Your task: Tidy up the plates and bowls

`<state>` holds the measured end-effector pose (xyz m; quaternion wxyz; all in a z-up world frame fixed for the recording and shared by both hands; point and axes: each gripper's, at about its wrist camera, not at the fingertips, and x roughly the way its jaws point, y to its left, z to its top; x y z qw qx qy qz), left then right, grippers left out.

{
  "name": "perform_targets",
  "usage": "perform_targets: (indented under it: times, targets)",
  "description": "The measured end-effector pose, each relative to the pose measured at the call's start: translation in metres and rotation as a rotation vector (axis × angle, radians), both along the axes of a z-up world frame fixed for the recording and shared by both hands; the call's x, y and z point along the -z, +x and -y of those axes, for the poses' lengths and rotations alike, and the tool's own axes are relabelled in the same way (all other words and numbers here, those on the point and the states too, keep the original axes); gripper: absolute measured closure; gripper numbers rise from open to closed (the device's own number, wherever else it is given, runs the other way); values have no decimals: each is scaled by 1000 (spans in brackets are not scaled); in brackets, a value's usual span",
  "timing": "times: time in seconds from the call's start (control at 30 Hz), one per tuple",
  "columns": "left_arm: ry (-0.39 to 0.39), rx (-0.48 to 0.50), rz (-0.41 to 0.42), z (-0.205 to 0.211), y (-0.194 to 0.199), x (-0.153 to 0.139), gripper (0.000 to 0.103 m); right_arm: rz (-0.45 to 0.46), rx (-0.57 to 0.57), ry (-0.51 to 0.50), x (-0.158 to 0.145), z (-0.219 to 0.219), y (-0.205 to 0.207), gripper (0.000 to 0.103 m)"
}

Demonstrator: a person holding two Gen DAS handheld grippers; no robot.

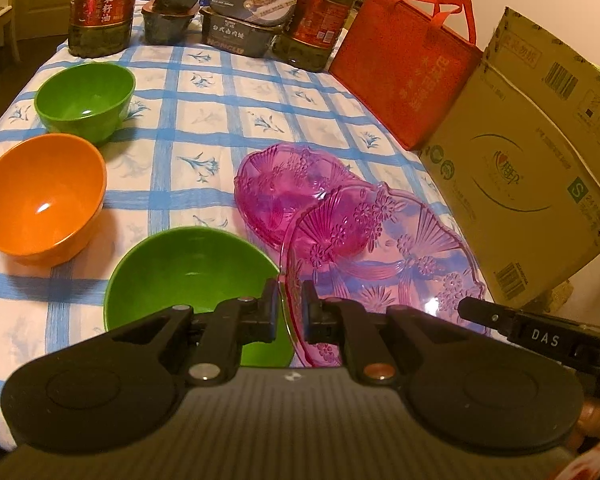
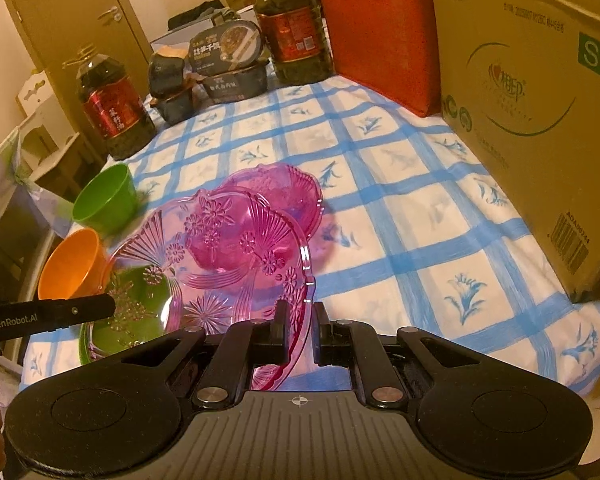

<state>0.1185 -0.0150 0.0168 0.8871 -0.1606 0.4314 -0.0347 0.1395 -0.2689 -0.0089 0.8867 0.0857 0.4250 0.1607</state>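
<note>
A large clear pink glass plate (image 1: 384, 256) is held tilted above the table, over a smaller pink glass plate (image 1: 284, 188) that lies on the checked cloth. My left gripper (image 1: 291, 300) is shut on the large plate's near left rim. My right gripper (image 2: 300, 320) is shut on the same plate (image 2: 228, 256) at its near right rim; the smaller pink plate (image 2: 296, 192) lies beyond. A green bowl (image 1: 188, 276) sits just left of the left gripper. An orange bowl (image 1: 40, 200) and a second green bowl (image 1: 86, 98) stand further left.
Two oil bottles (image 1: 100, 8) (image 1: 320, 20) and stacked food containers (image 1: 248, 12) line the table's far edge. A red bag (image 1: 404, 68) and a cardboard box (image 1: 540, 168) stand along the right side. The table (image 2: 420, 240) is covered in blue checked cloth.
</note>
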Motion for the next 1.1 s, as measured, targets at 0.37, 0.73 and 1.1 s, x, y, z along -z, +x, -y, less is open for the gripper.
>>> perform_targets:
  times: [0.37,0.73,1.1]
  targets:
    - [30,6,-3,-4,52,2,94,22,-4,-17,-3,-8,52,93]
    - [53,0,-77,-24,132,35,94,-12,-12,-50,27,-34,131,92]
    - [87,15,-124,-26,162,63,94,-43,-23,-96,54,-46,161,92]
